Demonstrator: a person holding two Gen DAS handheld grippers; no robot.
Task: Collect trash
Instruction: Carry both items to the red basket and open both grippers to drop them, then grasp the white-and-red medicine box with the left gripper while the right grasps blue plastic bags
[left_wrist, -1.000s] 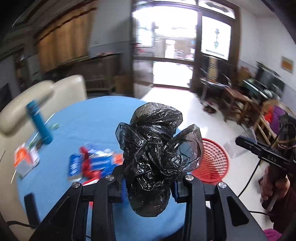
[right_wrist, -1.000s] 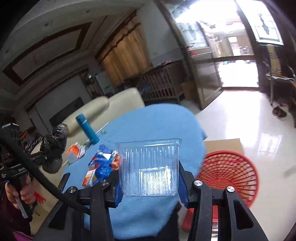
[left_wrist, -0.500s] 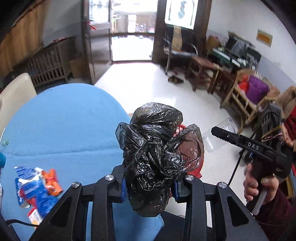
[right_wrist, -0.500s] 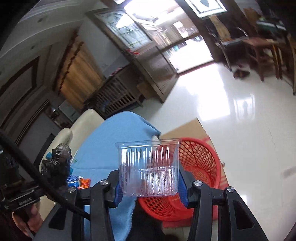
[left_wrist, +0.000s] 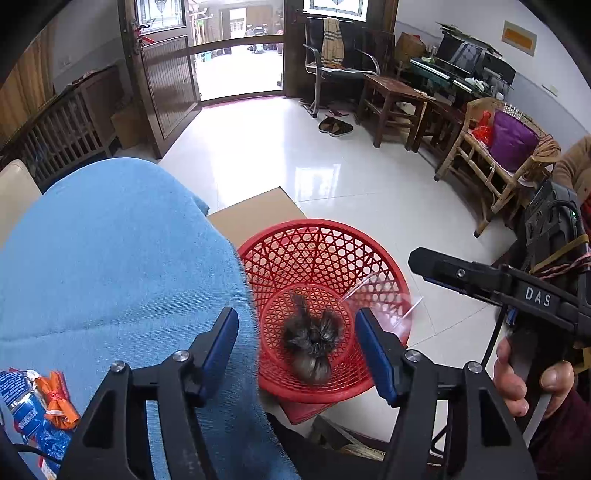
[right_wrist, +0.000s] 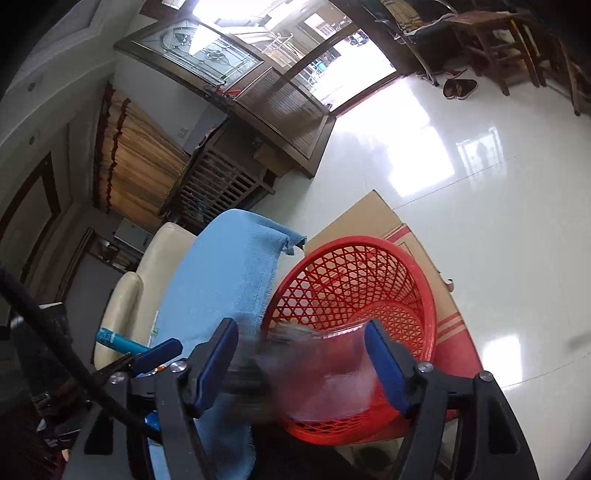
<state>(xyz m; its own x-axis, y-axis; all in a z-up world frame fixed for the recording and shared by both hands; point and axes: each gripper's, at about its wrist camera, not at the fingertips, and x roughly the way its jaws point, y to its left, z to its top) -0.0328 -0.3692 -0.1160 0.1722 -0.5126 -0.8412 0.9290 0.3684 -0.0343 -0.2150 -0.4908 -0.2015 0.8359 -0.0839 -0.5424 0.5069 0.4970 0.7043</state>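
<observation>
My left gripper (left_wrist: 297, 350) hangs over a red mesh basket (left_wrist: 317, 251) on the floor, its jaws opening. A crumpled black plastic bag (left_wrist: 310, 347), blurred, drops free between them into the basket. My right gripper (right_wrist: 301, 360) is over the same basket (right_wrist: 351, 266), its jaws opening too. A clear plastic container (right_wrist: 332, 373) slips down between its pads, blurred, and neither pad presses on it. In the left wrist view that container (left_wrist: 380, 302) shows as a streak at the basket's right wall, below the right gripper (left_wrist: 419, 258).
A table under a blue cloth (left_wrist: 110, 258) stands left of the basket, with snack wrappers (left_wrist: 37, 398) and a blue bottle (right_wrist: 118, 341) on it. Flat cardboard (left_wrist: 255, 214) lies under the basket. Wooden stools, chairs and slippers stand across the white tiled floor.
Both grippers swung from over the table to above the basket and tilted down. Both opened: the black bag left the left jaws and the clear container left the right jaws.
</observation>
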